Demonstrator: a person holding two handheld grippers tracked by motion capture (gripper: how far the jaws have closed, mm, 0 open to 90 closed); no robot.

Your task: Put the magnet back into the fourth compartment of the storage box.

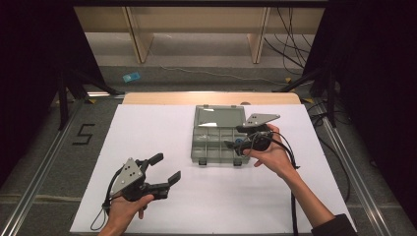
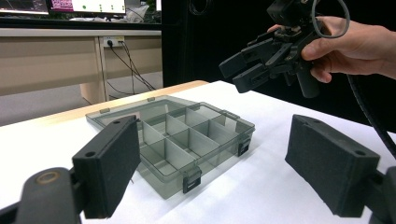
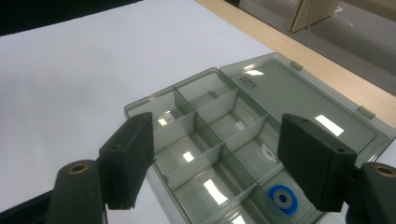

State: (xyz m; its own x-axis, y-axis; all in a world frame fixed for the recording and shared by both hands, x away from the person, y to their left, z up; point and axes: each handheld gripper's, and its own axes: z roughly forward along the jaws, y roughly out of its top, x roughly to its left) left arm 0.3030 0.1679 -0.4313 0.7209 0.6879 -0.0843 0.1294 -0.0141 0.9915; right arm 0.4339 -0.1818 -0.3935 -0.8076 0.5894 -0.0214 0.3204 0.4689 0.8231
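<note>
A smoky grey see-through box [image 3: 261, 135] lies under the right tool [image 3: 219, 161] — black pads [image 3: 313, 163], grey plate on top. By its right pad sits a blue ring [image 3: 282, 199] with a pale centre — the counter [image 1: 147, 132] is white.

box's near corner [image 3: 261, 217] cut off

Floor marking [image 1: 84, 133] | black "5" is read on grey floor left of table || Lid [image 3: 299, 95] of box | embossed wording seen, probably a brand, illegible
</note>
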